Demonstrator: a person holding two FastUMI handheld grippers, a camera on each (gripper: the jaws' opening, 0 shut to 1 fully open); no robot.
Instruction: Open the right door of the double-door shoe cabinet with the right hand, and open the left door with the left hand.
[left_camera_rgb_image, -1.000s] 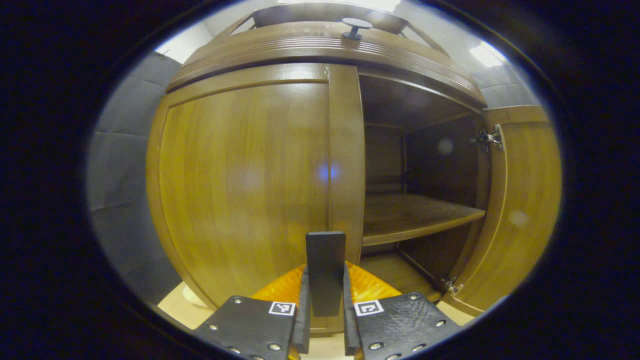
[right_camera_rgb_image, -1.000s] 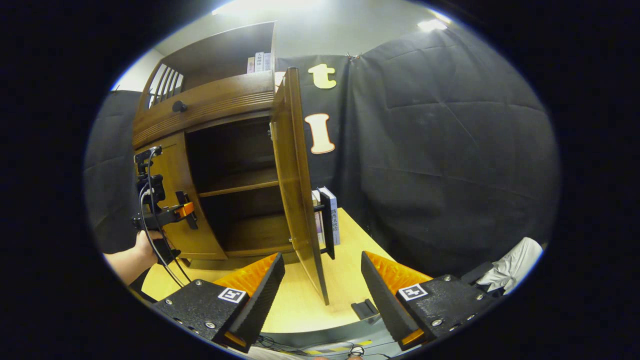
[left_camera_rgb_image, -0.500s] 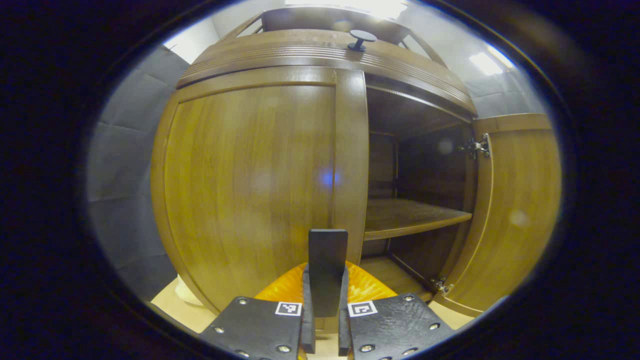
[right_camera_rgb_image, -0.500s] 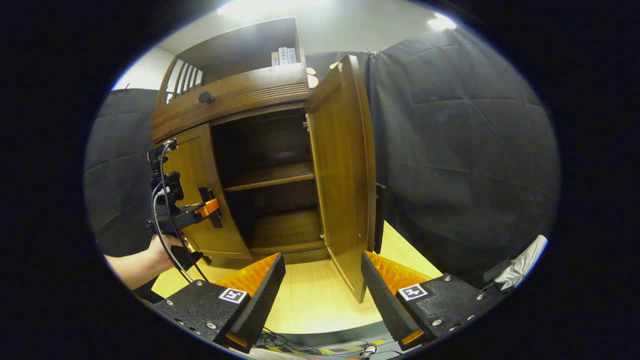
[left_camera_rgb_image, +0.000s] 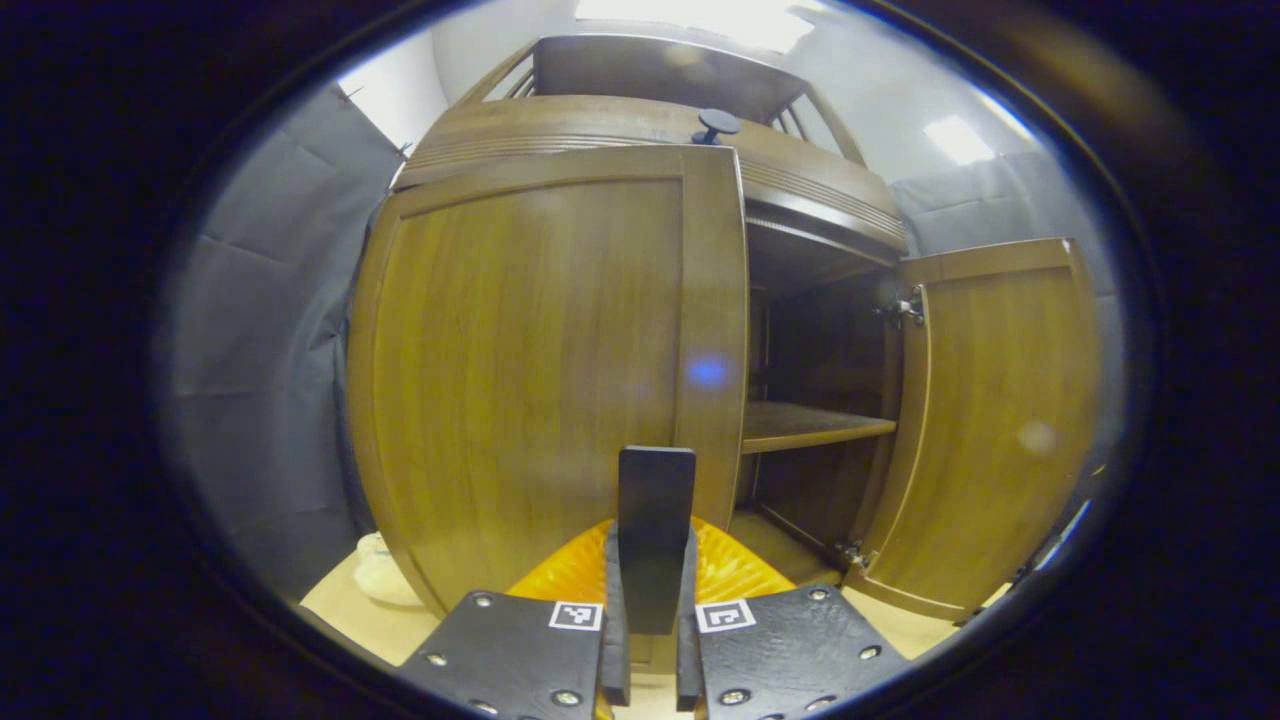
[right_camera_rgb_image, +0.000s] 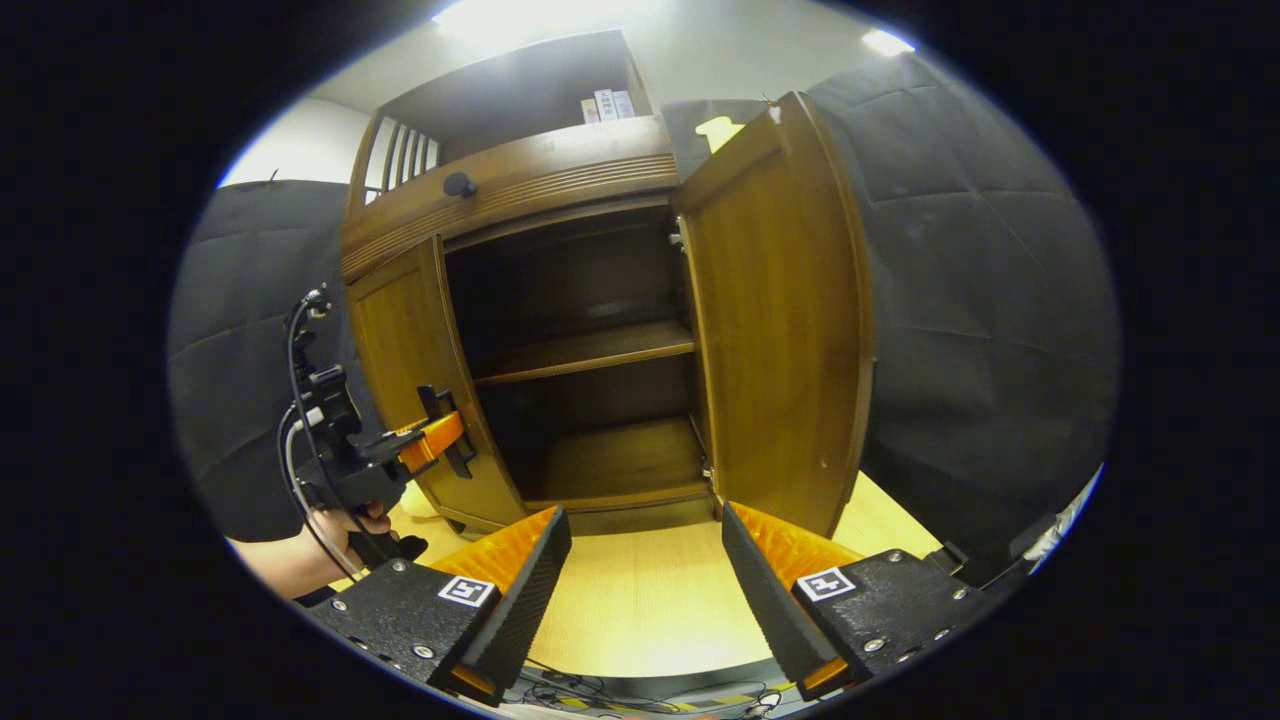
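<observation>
left gripper (left_camera_rgb_image: 648, 640): fingers clamped on left door handle (left_camera_rgb_image: 655, 520) | right gripper (right_camera_rgb_image: 640, 590): fingers apart, empty | right door (right_camera_rgb_image: 780, 310) open | risk: handle may slip if I pull off the hinge arc

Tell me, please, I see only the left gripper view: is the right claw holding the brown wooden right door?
Observer: No. The right claw is open and grips nothing; the brown wooden right door stands wide open beyond it.
Operator: How does my left claw look from that side?
Observer: A hand holds the left claw from below; the claw is shut on the black bar handle of the brown wooden left door.
Operator: What is on top of the cabinet?
Observer: A few upright books stand in its top shelf.
</observation>
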